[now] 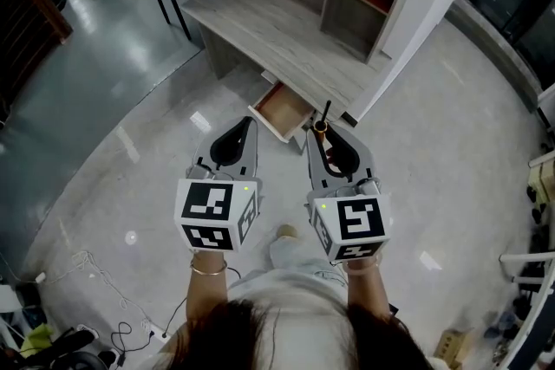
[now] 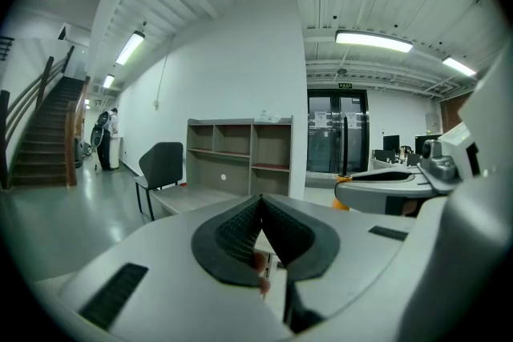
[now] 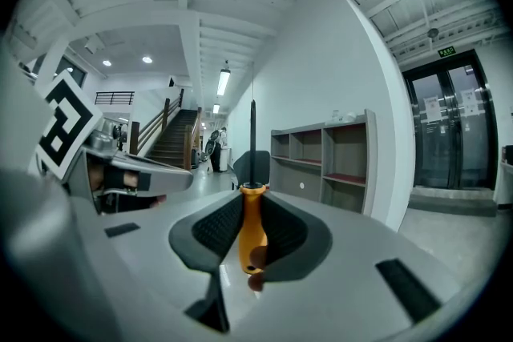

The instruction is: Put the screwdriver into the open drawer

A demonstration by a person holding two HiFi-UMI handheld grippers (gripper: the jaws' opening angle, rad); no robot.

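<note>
The right gripper [image 1: 323, 140] is clamped on the orange handle of the screwdriver [image 3: 252, 227], whose black shaft points straight ahead. The left gripper [image 2: 260, 211] has its jaws pressed together with nothing between them. In the head view the open drawer [image 1: 270, 120] lies under the desk [image 1: 260, 30], at about 10 o'clock from the right gripper. To do this well, carry the tool low over the drawer's mouth, tip the shaft flat, and release only once it is inside the walls.
</note>
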